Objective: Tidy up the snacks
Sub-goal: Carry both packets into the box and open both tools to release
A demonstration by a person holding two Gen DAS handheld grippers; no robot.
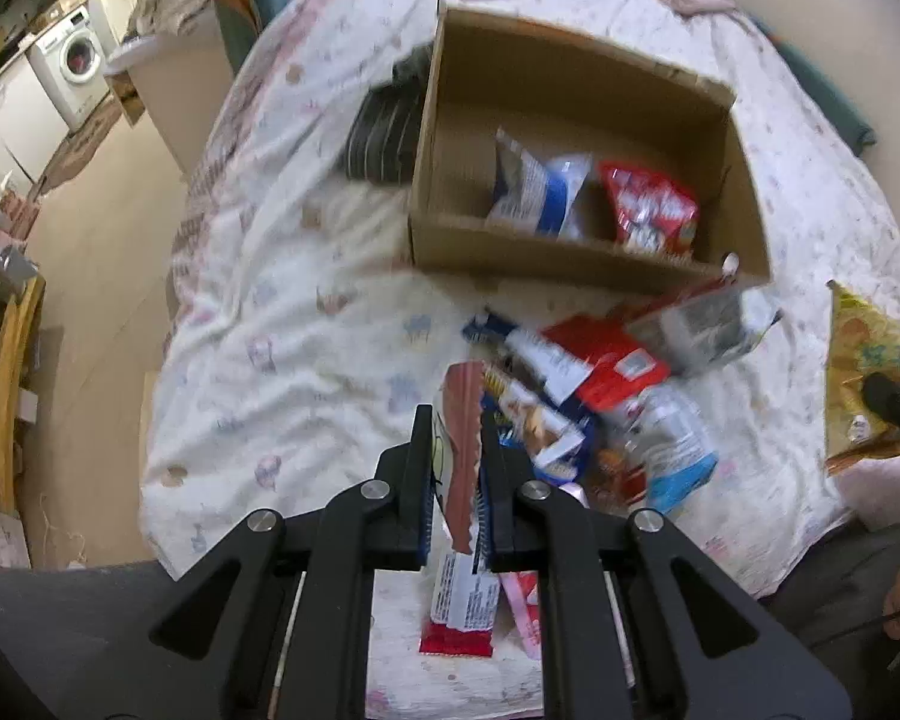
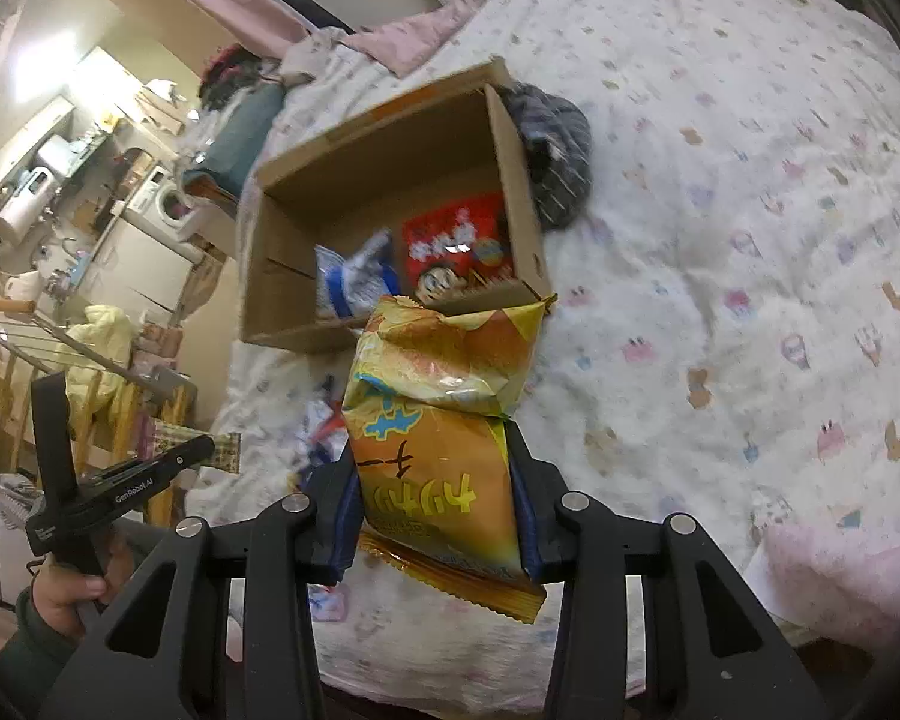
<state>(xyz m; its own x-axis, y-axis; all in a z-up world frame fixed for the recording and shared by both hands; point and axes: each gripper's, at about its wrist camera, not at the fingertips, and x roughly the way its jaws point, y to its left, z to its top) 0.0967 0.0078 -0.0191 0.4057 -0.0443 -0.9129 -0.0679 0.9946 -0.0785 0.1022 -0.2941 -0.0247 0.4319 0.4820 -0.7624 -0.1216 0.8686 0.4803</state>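
Note:
An open cardboard box (image 1: 570, 54) (image 2: 282, 276) lies on the bed and holds a blue-white packet (image 1: 540, 192) (image 2: 354, 276) and a red packet (image 1: 654, 210) (image 2: 456, 234). My left gripper (image 1: 456, 426) is shut on a thin brown-and-white snack packet (image 1: 465, 420), held above a pile of loose snacks (image 1: 606, 378) in front of the box. My right gripper (image 2: 435, 456) is shut on a yellow-orange chip bag (image 2: 444, 420), held just in front of the box; the bag also shows in the left wrist view (image 1: 864, 360).
The bed has a white patterned quilt (image 1: 282, 312) (image 2: 720, 240). A dark striped cloth (image 1: 384, 126) (image 2: 558, 150) lies beside the box. Left of the bed are the floor, a washing machine (image 1: 75, 66), and a wooden rack (image 1: 6, 360).

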